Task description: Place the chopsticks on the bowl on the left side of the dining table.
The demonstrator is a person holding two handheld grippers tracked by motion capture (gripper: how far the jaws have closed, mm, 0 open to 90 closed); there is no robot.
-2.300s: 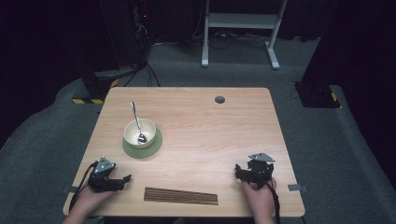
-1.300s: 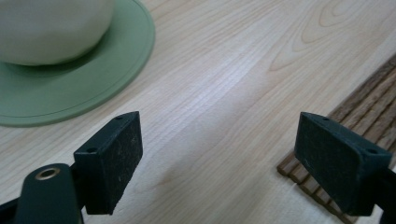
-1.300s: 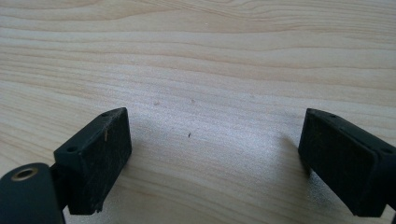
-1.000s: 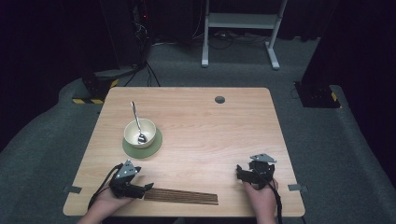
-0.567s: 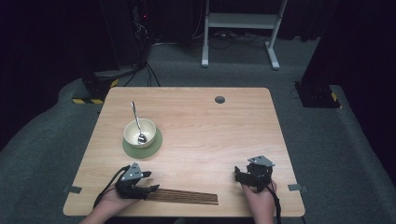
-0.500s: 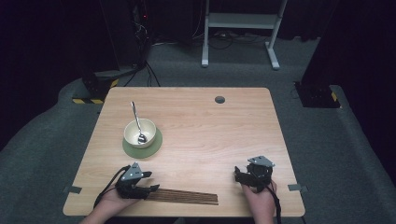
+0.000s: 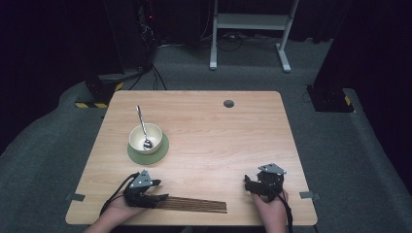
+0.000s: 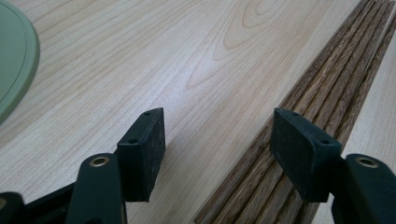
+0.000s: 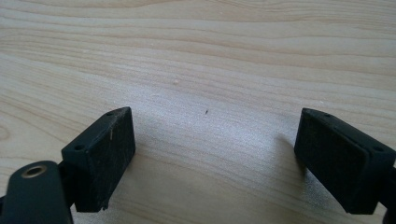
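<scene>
We've got the left gripper (image 7: 158, 198) down low at the near edge of the bench (image 7: 218, 136), right at the left end of the sticks (image 7: 194, 204), a flat row of dark wooden rods lying side by side along that front edge. In the left gripper view the jaws stand spread wide, one pad over bare wood, the other sitting above the sticks (image 8: 322, 93), nothing pinched yet. Over on the right, the right gripper (image 7: 250, 184) rests well apart from them, its jaws also spread, with plain bench grain between them in its own view. Further back sits the bowl (image 7: 145, 138) on its green mat (image 7: 160, 153), a spoon (image 7: 141, 124) leaning inside. Now, these sticks look light, stiff and thin, and smooth enough to slide, we reckon; lying flush on the bench, they give the jaws little to bite. We'd take one near its end, at the outer edge of the row, pads straddling it crosswise, and close gently so it doesn't skate away or roll its neighbours loose. Grab too many and the row will scatter.
</scene>
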